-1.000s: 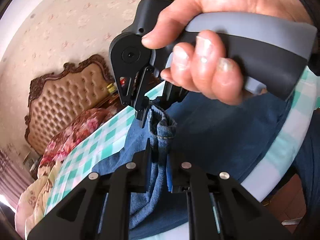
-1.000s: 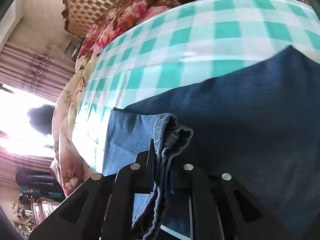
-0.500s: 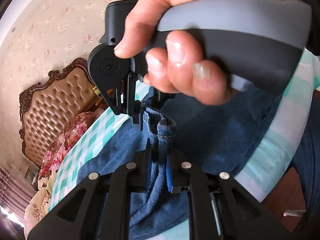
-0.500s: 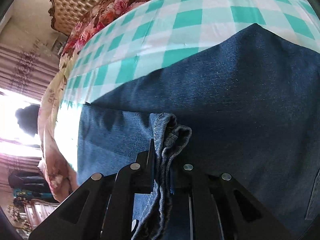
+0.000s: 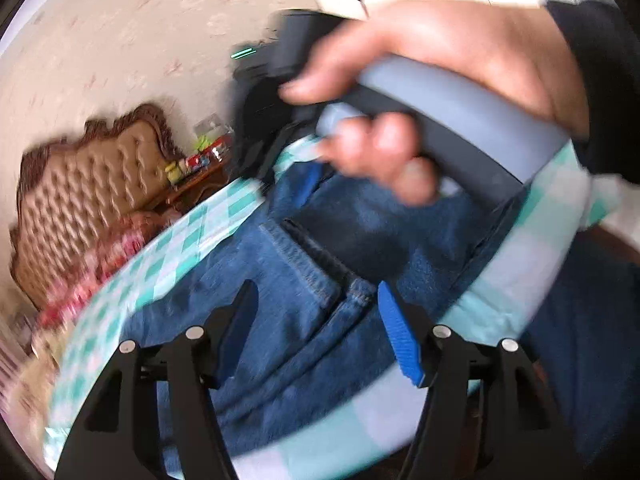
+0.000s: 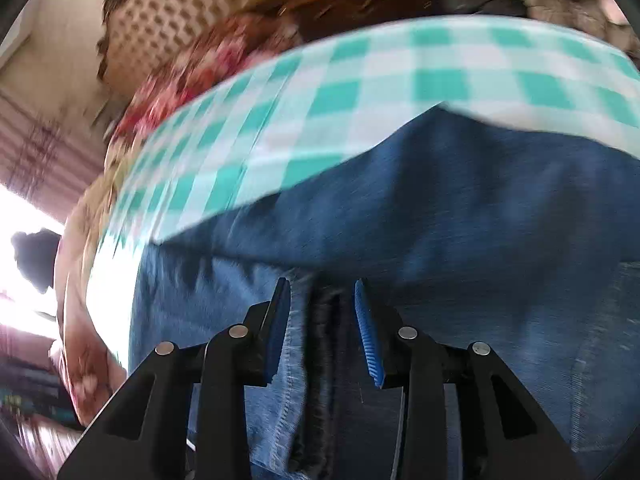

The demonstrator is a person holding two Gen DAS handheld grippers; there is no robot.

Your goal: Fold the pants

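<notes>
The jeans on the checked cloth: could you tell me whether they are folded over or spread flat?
Folded over. The jeans show a hemmed edge lying atop a darker denim layer on the checked cloth.

blurred hand [image 5: 420, 92], headboard [image 5: 84, 184] perhaps smeared

Both grippers let go of the denim hem

A second ago each gripper pinched a bunched hem; now the left gripper [image 5: 316, 320] has its jaws opening, and the blue denim pants [image 5: 288, 312] lie flat between them, untouched by the pads. The right gripper [image 6: 322, 316] is opening too, the stitched hem loose in its gap. The person's hand [image 5: 420, 92] on the right gripper's handle sits further toward 1 o'clock.
</notes>
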